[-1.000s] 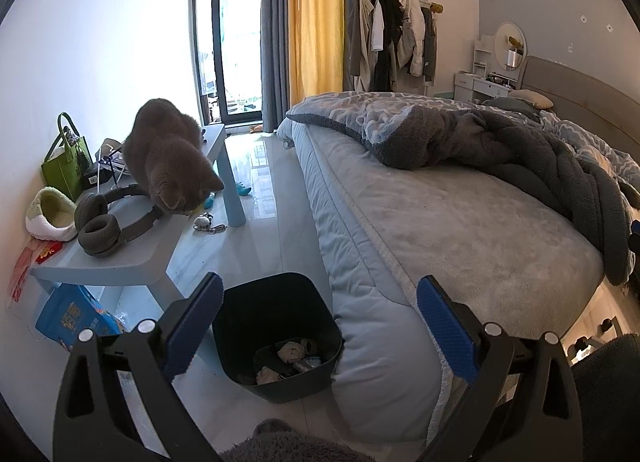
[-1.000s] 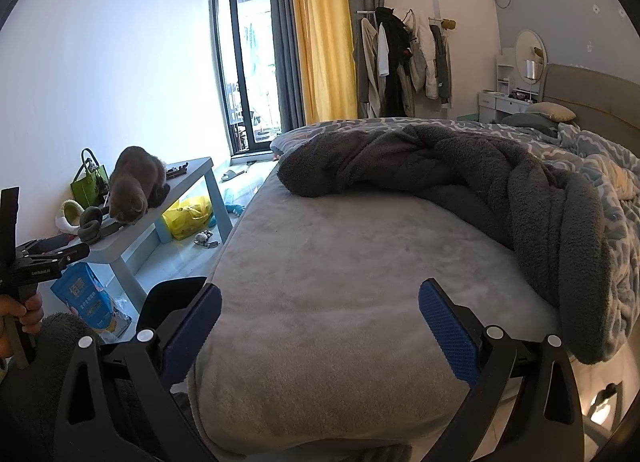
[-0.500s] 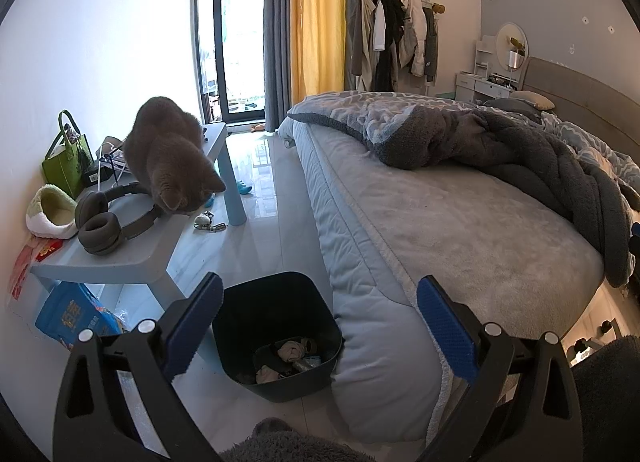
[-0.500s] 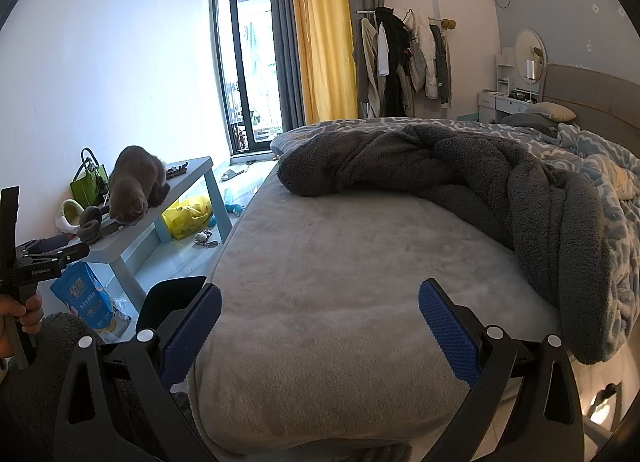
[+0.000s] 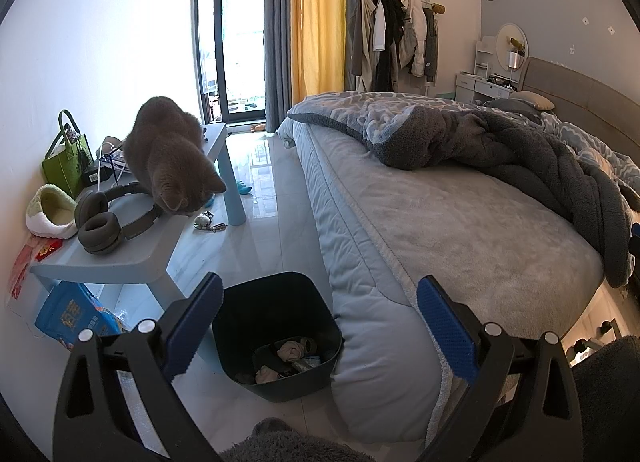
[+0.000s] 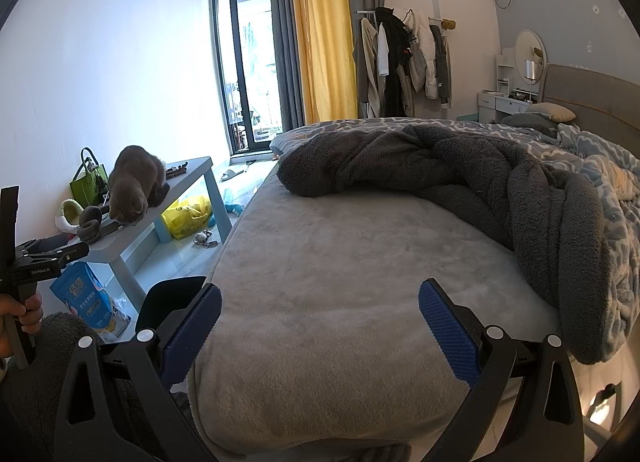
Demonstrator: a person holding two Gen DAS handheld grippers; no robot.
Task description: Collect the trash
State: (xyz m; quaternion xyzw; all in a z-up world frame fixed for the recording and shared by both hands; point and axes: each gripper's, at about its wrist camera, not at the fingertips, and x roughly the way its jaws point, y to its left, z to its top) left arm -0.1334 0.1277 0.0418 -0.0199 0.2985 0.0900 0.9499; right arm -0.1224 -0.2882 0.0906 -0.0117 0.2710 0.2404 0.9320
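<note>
My left hand-held gripper (image 5: 318, 320) hung over the floor at the foot corner of the bed (image 5: 460, 221), its blue pads spread wide apart with nothing between them. Just below and ahead of it stood the dark trash bin (image 5: 276, 326), pressed against the side of the mattress, with a few crumpled scraps of trash (image 5: 294, 354) lying in its bottom. To the left, a grey cat (image 5: 172, 157) crouched on the pale blue tabletop (image 5: 116, 262), its nose down at the edge beside a pair of grey headphones (image 5: 102, 221). A green bag (image 5: 66, 165) stood against the wall behind the cat, and a blue packet (image 5: 76, 318) lay on the floor under the tabletop.

My right hand-held gripper (image 6: 320, 322) was held over the bare grey bedsheet (image 6: 340, 262), its pads likewise wide apart and empty. A rumpled dark grey blanket (image 6: 500, 185) was heaped across the far half of the bed. From this side only the rim of the bin (image 6: 172, 294) showed past the mattress corner, and a yellow bag (image 6: 188, 213) sat on the floor under the tabletop.
</note>
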